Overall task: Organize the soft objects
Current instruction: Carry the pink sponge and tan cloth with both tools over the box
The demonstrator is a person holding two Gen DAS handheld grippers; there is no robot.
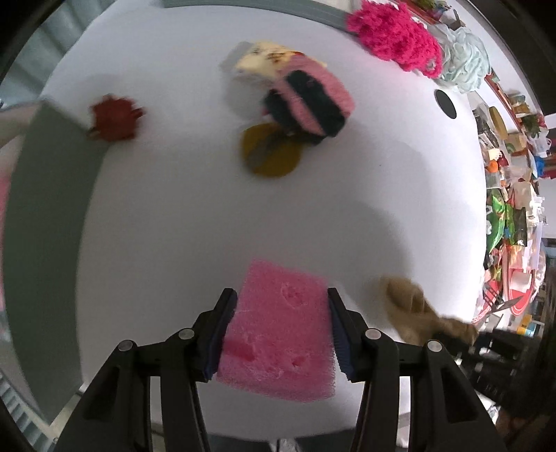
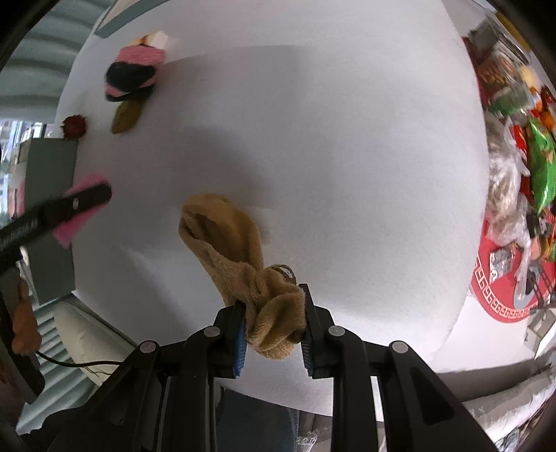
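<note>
- A pink sponge (image 1: 278, 330) is pinched between the left gripper (image 1: 280, 328) fingers.
- A tan sock (image 2: 243, 264) is clamped in the right gripper (image 2: 274, 328).
- No writing can be read.

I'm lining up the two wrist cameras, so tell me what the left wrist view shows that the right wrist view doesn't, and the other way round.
Only the left wrist view shows the fuzzy magenta item, the pale blue mesh puff and the black hole in the white table.

Only the right wrist view shows the red patterned mat on the floor.

Both show the pink sponge clamped in the left gripper, the tan sock pinched in the right gripper, the pink and black striped item, the olive piece and the small red item.
</note>
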